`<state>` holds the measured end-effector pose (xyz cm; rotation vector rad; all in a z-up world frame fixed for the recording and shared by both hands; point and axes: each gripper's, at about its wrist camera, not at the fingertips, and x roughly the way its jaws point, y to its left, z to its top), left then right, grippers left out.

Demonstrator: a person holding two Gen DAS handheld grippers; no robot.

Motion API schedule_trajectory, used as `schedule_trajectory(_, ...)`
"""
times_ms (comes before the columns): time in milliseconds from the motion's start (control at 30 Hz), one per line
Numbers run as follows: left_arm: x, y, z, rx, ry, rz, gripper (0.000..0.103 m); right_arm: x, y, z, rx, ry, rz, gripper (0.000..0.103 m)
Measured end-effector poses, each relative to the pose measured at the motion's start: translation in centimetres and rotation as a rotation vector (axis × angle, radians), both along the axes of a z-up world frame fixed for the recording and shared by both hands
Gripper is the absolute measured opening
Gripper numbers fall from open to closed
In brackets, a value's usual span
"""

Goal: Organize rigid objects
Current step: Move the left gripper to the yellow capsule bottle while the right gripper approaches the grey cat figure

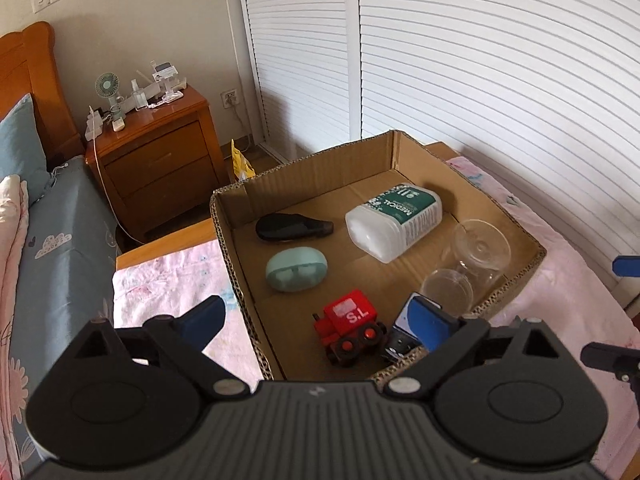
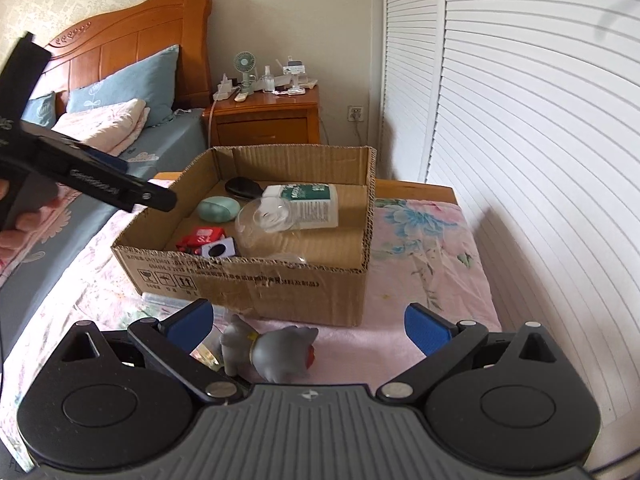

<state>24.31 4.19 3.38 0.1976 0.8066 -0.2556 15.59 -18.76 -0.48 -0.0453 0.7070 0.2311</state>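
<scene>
Both of our tongs stand apart and empty: our left gripper (image 1: 316, 320) hangs over the near corner of the brown cardboard box (image 2: 256, 280), where the red toy locomotive (image 1: 348, 326) lies on its side, likely just placed. Our right gripper (image 2: 308, 326) straddles the grey cat-like figurine (image 2: 276, 350), tipped over on the pink floral cloth (image 2: 420, 248) just outside the box, probably next to go in.

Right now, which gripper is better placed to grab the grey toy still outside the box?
Right. The right gripper is open with the grey toy lying between its fingers on the pink sheet. The left gripper, also open and empty, hangs over the cardboard box, away from the toy.
</scene>
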Motion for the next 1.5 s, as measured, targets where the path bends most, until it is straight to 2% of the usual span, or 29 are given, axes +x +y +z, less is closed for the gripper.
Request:
schedule_trajectory(333, -6.2, -2.0, -1.1, 0.048, -0.05, -0.002, 0.098, -2.1, -0.5, -2.7, -0.011, 0.031, -0.055, 0.103)
schedule_trajectory(433, -7.5, -2.5, -1.8, 0.031, -0.057, 0.001, 0.098, -2.4, -0.7, -3.5, -0.021, 0.025, -0.048, 0.103)
schedule_trajectory(633, -9.1, -4.1, -4.2, 0.002, -0.03, 0.031, 0.1, -2.1, -1.3, -5.9, 0.041, 0.095, -0.046, 0.103)
schedule_trajectory(933, -9.9, -6.0, -7.2, -0.027, 0.039, 0.013, 0.1, -1.8, -1.8, -6.7, 0.022, 0.111, -0.061, 0.103)
schedule_trajectory(1167, -10.0, -5.2, -8.6, -0.002, 0.063, 0.044, 0.101, -1.4, -2.2, -6.7, 0.026, 0.123, -0.08, 0.103)
schedule_trajectory(1333, -10.1, -3.2, -8.8, -0.064, 0.079, 0.072, 0.101, -1.1, -1.4, -6.5, 0.006, 0.127, -0.073, 0.103)
schedule_trajectory(1500, -10.3, -1.3, -8.7, -0.075, 0.067, 0.104, 0.101, -0.6, -0.3, -6.0, 0.006, 0.129, -0.059, 0.103)
